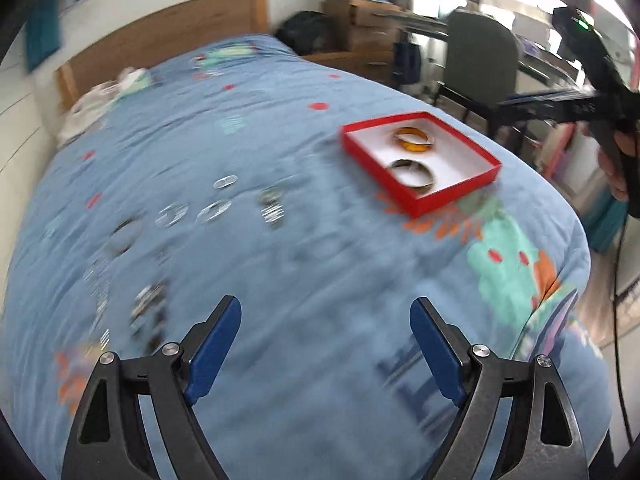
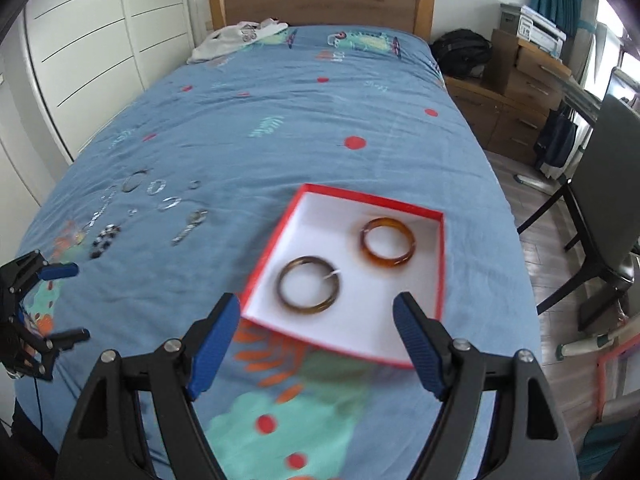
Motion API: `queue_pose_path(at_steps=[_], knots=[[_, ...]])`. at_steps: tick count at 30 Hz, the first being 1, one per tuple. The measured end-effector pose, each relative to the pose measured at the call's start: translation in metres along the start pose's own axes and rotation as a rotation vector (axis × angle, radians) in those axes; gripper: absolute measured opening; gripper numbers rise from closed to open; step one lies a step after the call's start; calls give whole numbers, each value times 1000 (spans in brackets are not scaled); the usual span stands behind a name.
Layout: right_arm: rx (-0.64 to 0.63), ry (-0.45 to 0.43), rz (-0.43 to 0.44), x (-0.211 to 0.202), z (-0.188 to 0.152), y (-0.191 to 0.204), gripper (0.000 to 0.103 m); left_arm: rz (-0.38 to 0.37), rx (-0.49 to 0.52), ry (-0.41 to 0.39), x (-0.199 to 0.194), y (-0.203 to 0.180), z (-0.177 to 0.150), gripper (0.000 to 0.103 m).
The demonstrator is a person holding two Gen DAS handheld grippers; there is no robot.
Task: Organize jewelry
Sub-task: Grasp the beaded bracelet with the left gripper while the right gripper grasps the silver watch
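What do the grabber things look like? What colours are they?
Both match. The left gripper and the right gripper have black angular frames with triangular cut-outs and shiny silver round bolts. Each finger ends in a blue pad with a fine ribbed texture. From the side, the right one shows a small green light and a thin dark cable.

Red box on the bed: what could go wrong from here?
1. The red box sits on a soft bedspread, so a nudge from the open right gripper may tip it and spill both bangles.
2. The small silver pieces lie loose in the fabric; the open left gripper could scatter them.
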State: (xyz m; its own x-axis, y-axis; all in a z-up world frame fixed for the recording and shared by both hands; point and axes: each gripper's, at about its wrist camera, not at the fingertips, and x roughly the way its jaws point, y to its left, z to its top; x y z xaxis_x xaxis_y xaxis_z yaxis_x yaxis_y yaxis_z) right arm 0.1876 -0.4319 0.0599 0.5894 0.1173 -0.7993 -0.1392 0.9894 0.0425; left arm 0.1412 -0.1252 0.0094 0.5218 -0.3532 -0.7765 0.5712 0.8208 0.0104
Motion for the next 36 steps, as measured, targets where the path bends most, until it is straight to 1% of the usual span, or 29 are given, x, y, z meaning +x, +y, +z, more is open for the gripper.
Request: queue_pose_path(at_steps=[5,7,12,16,19,22,30,32,36], knots=[[13,-36,32,-26,-21,49,78,106,-106,-26,-47,44,-53,88],[30,-55,59,-35,-29,68,78,135,-150,-38,-62,62,-70,88],[70,-76,74,-43,-48,113,77,192,-225,-65,-89,96,-100,88],[96,-86,82,-39,-53,142,77,218,-277,-79,-95,116,-116,88],[108,-91,85,-28,-52,158,77,222,-302,-80,-88,126,-122,88],[116,-84,81,-11,-51,169,77,217,-319,-66,-70,133,-123,88],[131,-50,51,47,-40,186,75,184,-332,-38,-17,151,-99,88],[139,-43,52,60,-36,187,73,184,-329,-31,-2,156,-92,88],[171,-35,38,93,-23,185,64,193,-316,-25,26,165,-75,88]])
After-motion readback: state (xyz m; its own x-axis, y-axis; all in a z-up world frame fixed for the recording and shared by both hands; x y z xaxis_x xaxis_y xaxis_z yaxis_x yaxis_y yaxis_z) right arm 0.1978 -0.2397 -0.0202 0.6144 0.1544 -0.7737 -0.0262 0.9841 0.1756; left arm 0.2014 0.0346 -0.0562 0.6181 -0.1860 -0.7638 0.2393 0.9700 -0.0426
